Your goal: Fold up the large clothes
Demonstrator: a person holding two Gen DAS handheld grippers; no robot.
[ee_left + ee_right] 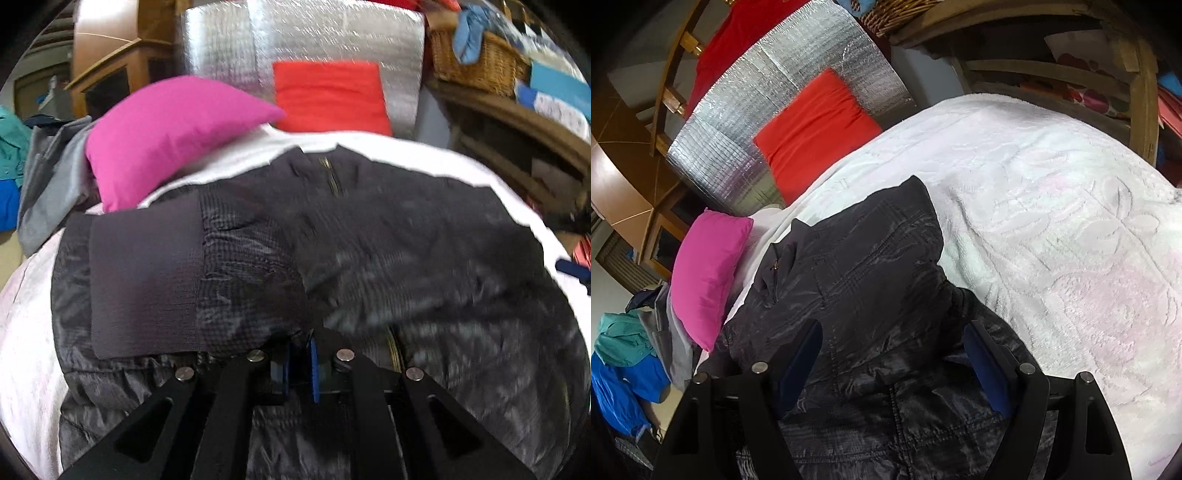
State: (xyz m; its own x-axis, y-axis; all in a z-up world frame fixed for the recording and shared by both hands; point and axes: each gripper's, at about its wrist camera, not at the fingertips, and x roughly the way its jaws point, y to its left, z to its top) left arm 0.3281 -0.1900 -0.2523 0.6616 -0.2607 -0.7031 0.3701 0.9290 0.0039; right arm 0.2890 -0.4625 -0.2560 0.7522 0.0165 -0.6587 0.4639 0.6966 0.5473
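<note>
A pink pillow (162,133) and a red cushion (328,96) lie at the head of the white bedspread (1052,221), near a wicker basket (476,62).

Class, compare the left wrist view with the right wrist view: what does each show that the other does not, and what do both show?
Only the left wrist view shows the jacket's ribbed cuff and the left gripper, shut on the sleeve. Only the right wrist view shows the right gripper, open above the jacket, and the blue garment on the floor. Both show the black jacket, white blanket, pink pillow and red cushion.
</note>
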